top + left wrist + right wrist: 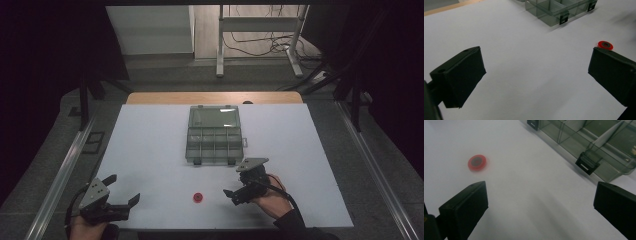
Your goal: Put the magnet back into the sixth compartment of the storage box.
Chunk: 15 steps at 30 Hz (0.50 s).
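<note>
A small red ring (pixel 198 197) lies flat on the white table top (pixel 150 150), near its front edge. Behind it, at the middle, stands a clear grey compartment box (pixel 215 136) with its lid laid open. My left gripper (pixel 122 190) rests at the front left corner, open and empty, with the ring (pixel 605 45) just beyond its right jaw and the box (pixel 554 11) farther off. My right gripper (pixel 238 184) is right of the ring, open and empty. The ring (pixel 477 162) lies ahead to the left of its jaws, and the box (pixel 599 147) with black latches ahead to the right.
A wooden table edge (pixel 215 97) shows behind the white top. Metal rails (pixel 60 175) run along both sides. A white metal stand (pixel 260 35) and loose cables (pixel 260 47) are on the floor beyond. Bare white surface lies left of the box.
</note>
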Motion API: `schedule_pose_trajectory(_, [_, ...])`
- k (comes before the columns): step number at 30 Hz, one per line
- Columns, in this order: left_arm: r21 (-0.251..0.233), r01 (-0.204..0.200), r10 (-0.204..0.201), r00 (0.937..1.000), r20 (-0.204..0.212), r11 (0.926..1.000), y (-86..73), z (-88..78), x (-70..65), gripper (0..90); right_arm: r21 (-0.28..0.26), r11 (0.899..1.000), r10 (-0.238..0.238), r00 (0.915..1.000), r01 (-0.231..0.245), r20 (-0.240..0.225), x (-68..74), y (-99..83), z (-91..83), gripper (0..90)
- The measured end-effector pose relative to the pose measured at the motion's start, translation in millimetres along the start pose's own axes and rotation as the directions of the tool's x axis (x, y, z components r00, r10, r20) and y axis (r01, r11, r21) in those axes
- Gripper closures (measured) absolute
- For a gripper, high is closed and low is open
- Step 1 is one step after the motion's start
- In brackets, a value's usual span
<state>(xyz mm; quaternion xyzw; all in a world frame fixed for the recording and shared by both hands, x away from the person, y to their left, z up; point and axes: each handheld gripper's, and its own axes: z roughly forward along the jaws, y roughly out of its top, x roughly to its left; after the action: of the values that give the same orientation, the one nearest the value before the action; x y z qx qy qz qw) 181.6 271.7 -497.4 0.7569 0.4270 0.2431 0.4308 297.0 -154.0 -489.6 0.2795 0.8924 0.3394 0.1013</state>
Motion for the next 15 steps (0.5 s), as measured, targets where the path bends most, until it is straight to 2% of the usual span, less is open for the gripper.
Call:
schedule_pose_trajectory(5, [0.001,0.001,-0.001,1.0000,0.000,1.0000,0.0,0.1,0.1,1.3,0.009,1.000,-0.024,0.9997,0.024,-0.005,3.9,2.2,4.6,0.0])
schedule_pose_trajectory(15, [0.002,0.000,0.000,1.0000,0.001,1.0000,0.1,0.2,0.1,1.3,0.022,0.999,-0.027,0.9995,0.027,-0.015,8.9,7.8,12.2,0.0])
